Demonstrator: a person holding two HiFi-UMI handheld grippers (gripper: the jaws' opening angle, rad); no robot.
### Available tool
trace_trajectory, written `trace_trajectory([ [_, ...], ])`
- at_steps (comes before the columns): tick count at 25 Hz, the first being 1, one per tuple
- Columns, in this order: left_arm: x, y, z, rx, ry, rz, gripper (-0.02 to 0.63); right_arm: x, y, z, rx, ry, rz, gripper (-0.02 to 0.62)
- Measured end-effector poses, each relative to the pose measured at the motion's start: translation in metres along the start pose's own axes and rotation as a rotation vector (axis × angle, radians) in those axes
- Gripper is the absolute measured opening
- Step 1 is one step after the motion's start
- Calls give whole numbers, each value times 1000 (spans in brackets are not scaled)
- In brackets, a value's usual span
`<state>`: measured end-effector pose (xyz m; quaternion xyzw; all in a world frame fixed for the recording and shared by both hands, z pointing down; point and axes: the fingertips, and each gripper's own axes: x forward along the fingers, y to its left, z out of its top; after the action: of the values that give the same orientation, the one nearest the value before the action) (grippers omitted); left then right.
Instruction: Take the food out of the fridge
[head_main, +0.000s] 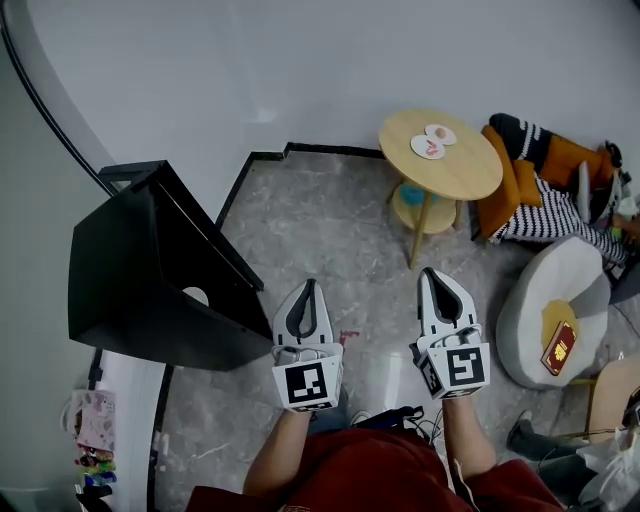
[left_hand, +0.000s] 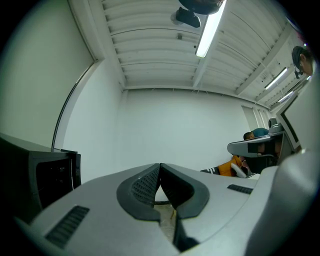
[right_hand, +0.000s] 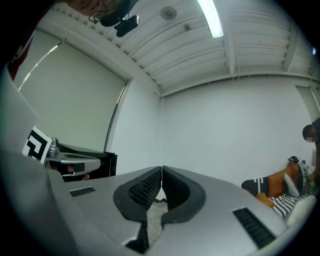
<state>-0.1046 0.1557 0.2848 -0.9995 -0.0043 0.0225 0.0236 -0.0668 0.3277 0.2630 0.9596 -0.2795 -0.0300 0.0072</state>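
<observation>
Grey stone floor (head_main: 330, 230) and white wall (head_main: 250, 60) fill our head view. At left stands the black fridge (head_main: 150, 270); any food inside is hidden from us. At right is a white pouf (head_main: 540, 300), and at upper right a round table (head_main: 455, 170) with two plates (head_main: 433, 142). At lower centre, our left gripper (head_main: 308, 288) is near the fridge but apart from it, and the right gripper (head_main: 432, 273) is farther off. Both pairs of jaws are pressed together on nothing.

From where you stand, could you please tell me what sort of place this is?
Probably a lounge or break corner: a small round wooden table beside an orange chair, a grey pouf, and a black fridge.
</observation>
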Motion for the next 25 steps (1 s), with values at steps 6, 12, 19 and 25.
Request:
trace_trajectory([
  [6,33,25,2,-25,-14,8,14,39,0,-4,-8,19,-2,23],
  [12,64,54,-4,-14,6,4,14,80,9,-7,-23,31,4,23],
  [19,98,93,-6,-40,-9,-3,14,129,23,-6,-36,30,-2,23],
  [25,128,123,-11,-37,9,-11,14,170,32,3,-16,3,-29,23],
])
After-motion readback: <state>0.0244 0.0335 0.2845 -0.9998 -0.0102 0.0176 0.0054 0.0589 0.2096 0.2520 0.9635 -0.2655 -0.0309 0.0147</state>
